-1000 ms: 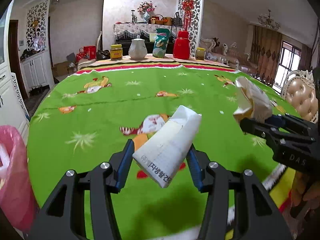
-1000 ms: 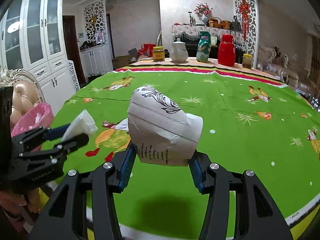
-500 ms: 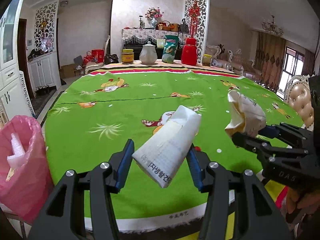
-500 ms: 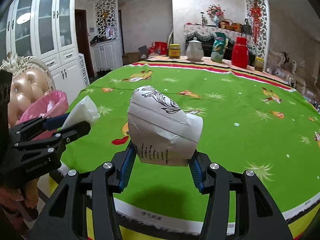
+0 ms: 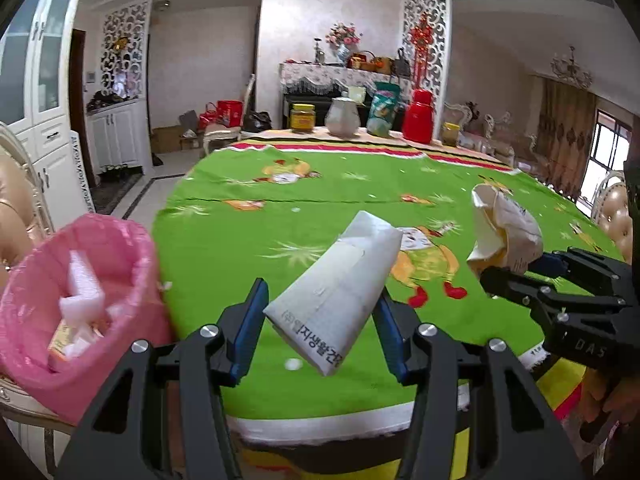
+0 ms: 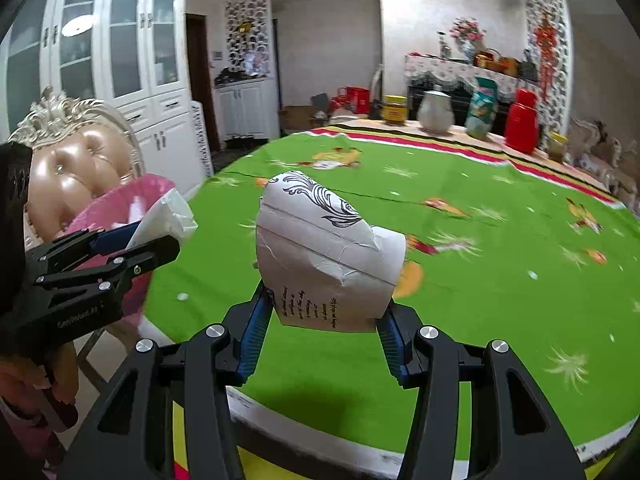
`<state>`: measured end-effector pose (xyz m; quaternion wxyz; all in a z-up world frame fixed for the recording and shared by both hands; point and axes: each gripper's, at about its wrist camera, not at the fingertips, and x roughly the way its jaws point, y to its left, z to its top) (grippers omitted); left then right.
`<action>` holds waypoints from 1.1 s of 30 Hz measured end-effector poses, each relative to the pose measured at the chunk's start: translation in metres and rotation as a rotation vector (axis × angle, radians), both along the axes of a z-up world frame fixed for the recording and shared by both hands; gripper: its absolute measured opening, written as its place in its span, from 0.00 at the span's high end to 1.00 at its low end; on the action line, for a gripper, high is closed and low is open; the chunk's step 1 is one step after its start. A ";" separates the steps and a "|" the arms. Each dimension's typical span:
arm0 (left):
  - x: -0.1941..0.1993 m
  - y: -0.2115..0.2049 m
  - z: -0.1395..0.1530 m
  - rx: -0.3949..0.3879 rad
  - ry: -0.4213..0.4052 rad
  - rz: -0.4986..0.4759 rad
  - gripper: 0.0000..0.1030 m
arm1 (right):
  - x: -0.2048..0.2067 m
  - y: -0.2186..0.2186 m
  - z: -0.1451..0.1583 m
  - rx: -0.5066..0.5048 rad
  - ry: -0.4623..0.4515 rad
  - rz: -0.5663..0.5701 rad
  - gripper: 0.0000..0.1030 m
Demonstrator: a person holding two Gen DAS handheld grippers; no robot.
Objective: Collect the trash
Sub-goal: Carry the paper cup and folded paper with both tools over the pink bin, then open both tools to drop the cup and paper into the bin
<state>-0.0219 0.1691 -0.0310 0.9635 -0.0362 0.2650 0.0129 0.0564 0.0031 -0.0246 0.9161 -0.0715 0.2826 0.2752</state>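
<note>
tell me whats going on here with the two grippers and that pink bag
A person is clearing trash with a gripper in each hand. The left gripper is shut on a flattened white paper carton with Korean print; the right gripper is shut on a crumpled white paper cup with black swirls. Both are near the pink plastic trash bag beside the green table.

The white carton covered the inner faces of the left tool, so pad contact could not be read. The pink bag ran past the picture's left edge. The worktop pattern was motion-blurred. Print on the crumpled paper was too small to read.
</note>
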 end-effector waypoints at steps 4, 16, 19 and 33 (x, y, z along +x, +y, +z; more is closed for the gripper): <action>-0.014 0.025 0.007 0.010 -0.017 0.058 0.51 | 0.000 0.031 0.006 0.008 -0.007 0.069 0.53; -0.053 0.105 0.020 0.005 -0.033 0.217 0.51 | -0.006 0.112 0.021 0.005 -0.049 0.220 0.53; -0.058 0.119 0.022 0.009 -0.041 0.240 0.51 | -0.007 0.127 0.025 0.003 -0.059 0.246 0.53; -0.056 0.228 0.031 -0.046 0.012 0.370 0.51 | -0.001 0.215 0.032 -0.004 -0.054 0.378 0.53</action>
